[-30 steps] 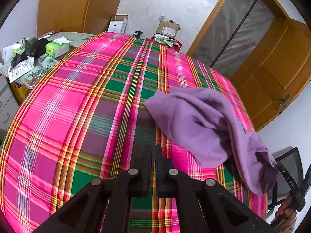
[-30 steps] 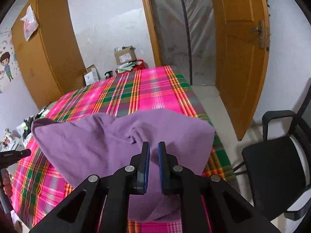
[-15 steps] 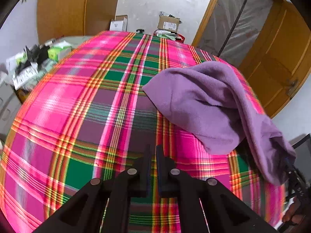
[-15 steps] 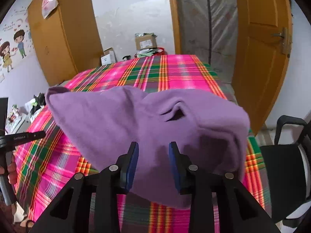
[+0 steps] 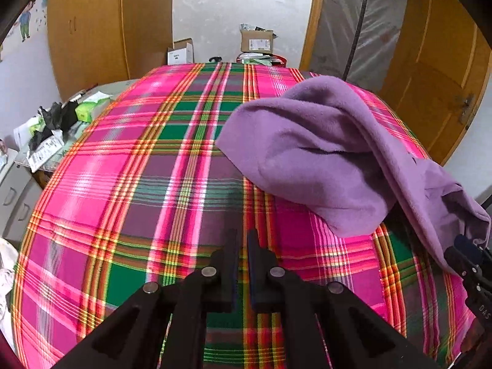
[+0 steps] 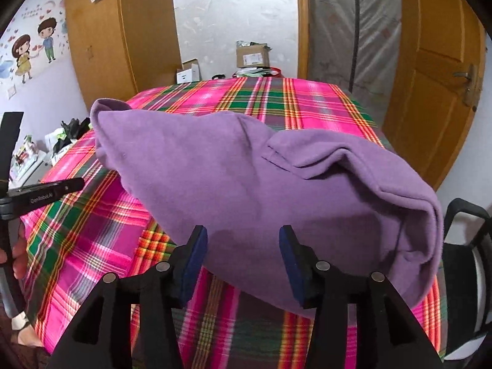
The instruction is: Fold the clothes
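A purple fleece garment (image 6: pixel 261 190) lies crumpled on the plaid tablecloth (image 6: pixel 92 224), its right part hanging over the table's near right edge. It also shows in the left wrist view (image 5: pixel 313 160) at the right. My right gripper (image 6: pixel 243 261) is open, jaws wide apart just in front of the garment's near edge, holding nothing. It shows at the far right of the left wrist view (image 5: pixel 470 258). My left gripper (image 5: pixel 242 246) is shut and empty above bare tablecloth (image 5: pixel 138 184), left of the garment. It shows at the left of the right wrist view (image 6: pixel 40 196).
A cluttered side table (image 5: pixel 52 129) stands left of the table. Cardboard boxes (image 5: pixel 256 41) sit beyond the far edge. A black chair (image 6: pixel 464 261) stands at the right. Wooden doors (image 6: pixel 436 70) and a wardrobe (image 5: pixel 92 30) line the walls.
My right gripper has opened wide and let go of the purple garment, which now rests on the table. My left gripper has stayed shut and tilted up a little.
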### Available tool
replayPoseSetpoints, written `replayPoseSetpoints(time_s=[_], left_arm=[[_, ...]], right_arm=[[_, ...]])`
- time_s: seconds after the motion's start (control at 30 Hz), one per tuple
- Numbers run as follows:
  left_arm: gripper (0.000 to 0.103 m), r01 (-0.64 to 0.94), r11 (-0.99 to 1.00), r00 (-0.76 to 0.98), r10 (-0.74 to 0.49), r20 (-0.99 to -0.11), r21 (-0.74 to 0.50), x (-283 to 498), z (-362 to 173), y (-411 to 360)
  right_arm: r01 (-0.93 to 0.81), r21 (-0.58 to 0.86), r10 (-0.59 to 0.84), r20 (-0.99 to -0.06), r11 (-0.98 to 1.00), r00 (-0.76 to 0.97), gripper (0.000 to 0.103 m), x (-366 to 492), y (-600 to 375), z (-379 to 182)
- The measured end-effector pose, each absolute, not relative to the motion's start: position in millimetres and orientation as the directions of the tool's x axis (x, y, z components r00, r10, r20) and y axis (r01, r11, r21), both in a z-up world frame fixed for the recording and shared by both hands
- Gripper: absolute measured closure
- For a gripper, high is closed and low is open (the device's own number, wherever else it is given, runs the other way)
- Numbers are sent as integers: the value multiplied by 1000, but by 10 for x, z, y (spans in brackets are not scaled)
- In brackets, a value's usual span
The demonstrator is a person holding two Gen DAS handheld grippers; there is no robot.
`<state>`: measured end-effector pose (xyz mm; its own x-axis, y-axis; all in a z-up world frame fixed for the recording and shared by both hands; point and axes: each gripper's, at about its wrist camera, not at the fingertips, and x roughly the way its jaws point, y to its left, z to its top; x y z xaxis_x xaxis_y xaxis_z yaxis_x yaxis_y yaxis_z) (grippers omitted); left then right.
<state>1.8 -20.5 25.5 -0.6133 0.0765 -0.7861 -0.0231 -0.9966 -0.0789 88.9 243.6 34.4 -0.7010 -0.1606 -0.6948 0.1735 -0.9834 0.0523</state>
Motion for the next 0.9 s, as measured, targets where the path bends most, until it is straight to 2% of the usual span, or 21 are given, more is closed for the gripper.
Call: replayPoseSetpoints(time_s=[0.47,0.7,0.8,0.9], left_arm=[[98,-39,-998,-592,65,-804,-52,-10,121,-161],[97,-19,-989,-571,131,-811,-146,-72,103,-243],[97,-12,-985,-567,149,-810,-173,-96,96,-290],[94,-17,-988,-574,136,-807,-154,-115,86,-268]], right_arm=[[184,26,-147,-710,-983,-688,51,848,2272,241],[174,28,-146,-680,-984,-718,51,814,2183,352],[223,30,-188,-658,-974,-729,51,840,2049,425],[297,44,-256,-640,-954,-725,45,885,1905,452]])
